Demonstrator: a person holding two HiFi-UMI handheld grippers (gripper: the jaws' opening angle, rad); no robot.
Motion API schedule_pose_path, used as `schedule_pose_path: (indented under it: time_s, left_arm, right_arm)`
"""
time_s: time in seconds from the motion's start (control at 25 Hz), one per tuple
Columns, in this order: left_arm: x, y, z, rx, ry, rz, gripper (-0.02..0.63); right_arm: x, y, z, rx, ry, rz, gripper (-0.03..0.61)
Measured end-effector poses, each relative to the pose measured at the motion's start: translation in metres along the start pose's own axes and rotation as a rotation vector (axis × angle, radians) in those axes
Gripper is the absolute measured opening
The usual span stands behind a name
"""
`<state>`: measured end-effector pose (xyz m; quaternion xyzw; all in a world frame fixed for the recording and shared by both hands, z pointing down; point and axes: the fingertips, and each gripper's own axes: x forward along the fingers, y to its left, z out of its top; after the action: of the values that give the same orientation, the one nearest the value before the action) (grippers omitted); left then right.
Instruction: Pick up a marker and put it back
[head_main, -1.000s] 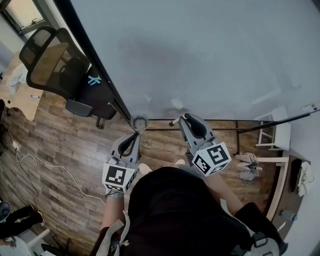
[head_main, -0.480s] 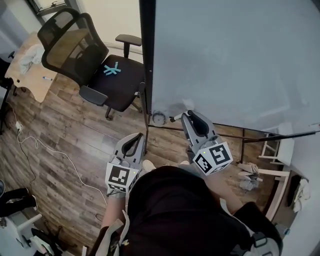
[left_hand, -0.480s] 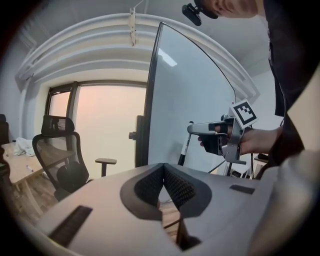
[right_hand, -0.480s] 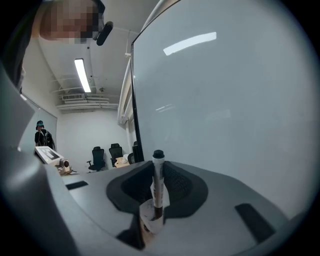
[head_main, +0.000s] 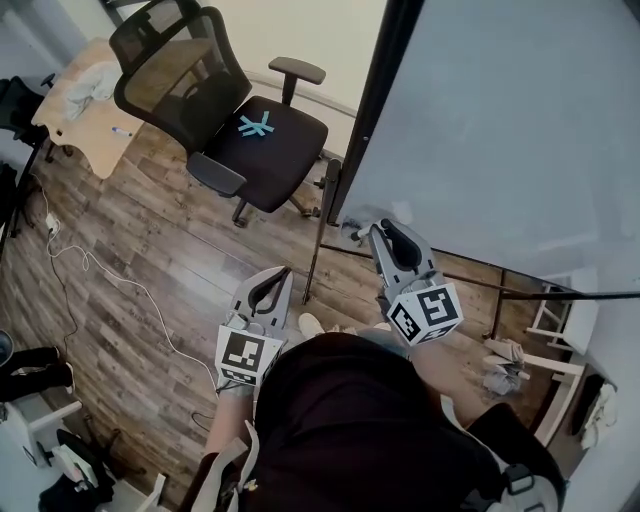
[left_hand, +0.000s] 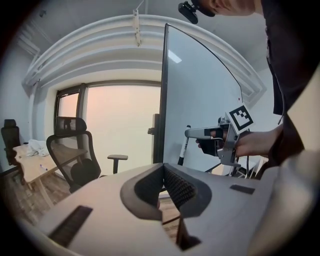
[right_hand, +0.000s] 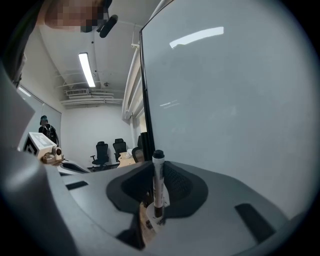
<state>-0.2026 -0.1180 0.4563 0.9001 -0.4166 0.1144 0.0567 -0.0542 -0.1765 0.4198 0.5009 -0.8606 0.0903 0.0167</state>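
Fingers (right_hand: 181, 186) of right gripper (right_hand: 159, 192) clamp the marker (right_hand: 158, 175) upright, just beside the whiteboard (right_hand: 225, 100), near its dark edge. Left gripper (left_hand: 163, 172) closed, empty, farther from the whiteboard. Pickup looks done; put-back remains.

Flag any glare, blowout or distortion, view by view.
Head view: even light, sharp, mild wide-angle bend. Left gripper view: window blown out, chair backlit, fisheye curves the whiteboard edge. Right gripper view: lamp glare streak on whiteboard, dark vignette, marker sharp.
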Motion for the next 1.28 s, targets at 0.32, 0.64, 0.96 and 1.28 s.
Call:
schedule_pose_path:
  time_s: [0.32, 0.64, 0.96, 1.28]
  left_arm:
    - [-0.014, 0.012, -0.010, -0.002, 0.023, 0.028, 0.009]
    - [-0.025, 0.021, -0.017, -0.011, 0.039, 0.061, 0.008]
    - [-0.030, 0.029, -0.022, -0.014, 0.047, 0.083, 0.009]
    - [-0.034, 0.033, -0.026, -0.016, 0.049, 0.097, 0.009]
  right_arm:
    - [0.016, 0.012, -0.024, -0.048, 0.034, 0.013, 0.078]
    - [0.030, 0.020, -0.049, -0.072, 0.086, 0.036, 0.078]
    - [0.039, 0.024, -0.070, -0.112, 0.142, 0.036, 0.078]
    - [0.042, 0.027, -0.086, -0.148, 0.177, 0.028, 0.080]
